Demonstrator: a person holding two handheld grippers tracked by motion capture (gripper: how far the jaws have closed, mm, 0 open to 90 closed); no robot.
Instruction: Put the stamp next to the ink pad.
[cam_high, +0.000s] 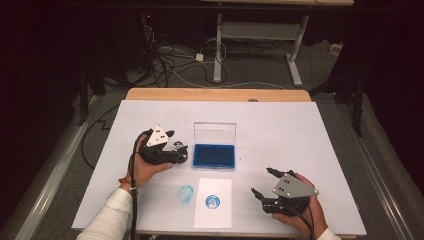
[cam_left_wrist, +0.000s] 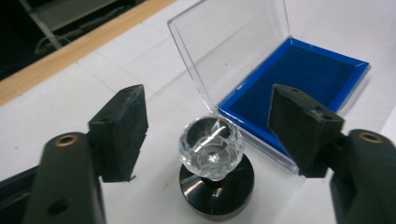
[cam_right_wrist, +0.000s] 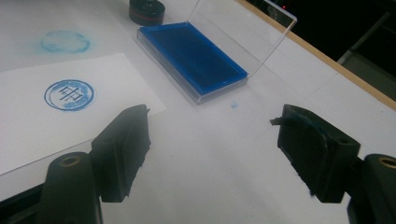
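Note:
A stamp (cam_left_wrist: 212, 149) with a clear faceted knob and a round black base stands upright on the white table, just left of the ink pad. My left gripper (cam_left_wrist: 208, 114) is open, one pad on either side of the knob with a gap to each. In the high view the left gripper (cam_high: 176, 142) sits left of the blue ink pad (cam_high: 214, 155), whose clear lid stands raised. My right gripper (cam_high: 262, 181) is open at the front right with nothing between its pads. A white paper (cam_high: 212, 215) bears a round blue stamp print (cam_high: 213, 201).
A blue smudge (cam_high: 185, 193) marks the table left of the paper. From the right gripper view, the ink pad (cam_right_wrist: 191, 53), the stamp (cam_right_wrist: 147, 11), the paper (cam_right_wrist: 56, 135) and the smudge (cam_right_wrist: 65, 41) lie ahead. The table's wooden far edge (cam_high: 215, 94) borders the floor.

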